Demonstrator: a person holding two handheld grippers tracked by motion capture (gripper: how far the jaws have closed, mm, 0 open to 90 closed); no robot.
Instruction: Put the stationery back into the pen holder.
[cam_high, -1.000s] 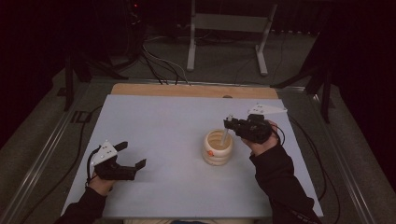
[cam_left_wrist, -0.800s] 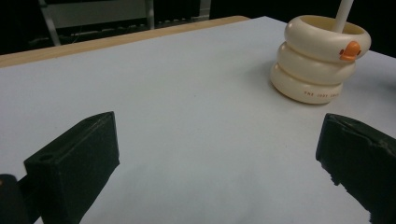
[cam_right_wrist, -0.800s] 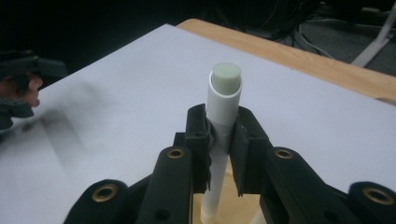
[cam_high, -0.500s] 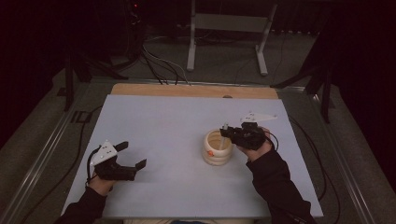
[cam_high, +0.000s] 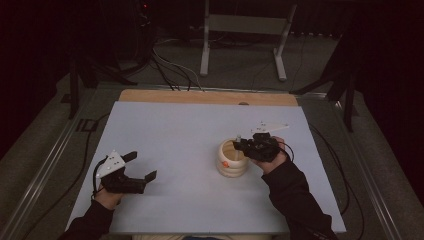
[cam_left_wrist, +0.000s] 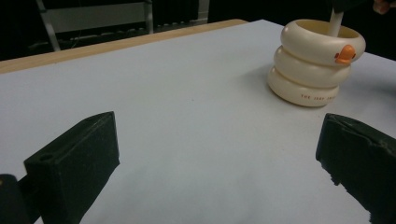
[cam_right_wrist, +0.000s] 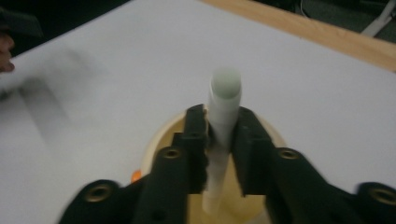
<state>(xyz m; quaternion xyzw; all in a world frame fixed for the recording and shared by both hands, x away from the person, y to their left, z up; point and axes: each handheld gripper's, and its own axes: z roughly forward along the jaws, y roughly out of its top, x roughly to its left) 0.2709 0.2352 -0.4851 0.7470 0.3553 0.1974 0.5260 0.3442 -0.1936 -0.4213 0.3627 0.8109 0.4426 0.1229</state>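
White tube (cam_right_wrist: 223, 121) clamped in right tongs (cam_high: 243, 143) over cream ringed holder (cam_high: 231, 159), left tongs (cam_high: 140, 167) apart on open mat (cam_high: 175, 125).

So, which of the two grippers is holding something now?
The right gripper: its fingers are shut on a thin white stick over the cream ringed duck cup. The left gripper is open.

The left claw (cam_left_wrist: 219, 168) sits wide open, its two black jaws far apart over the pale surface (cam_left_wrist: 187, 102). Off to the upper right there's a cream ringed holder (cam_left_wrist: 312, 65) with a little orange duck bill, standing upright, and a white stick (cam_left_wrist: 334, 24) pokes up out of it.
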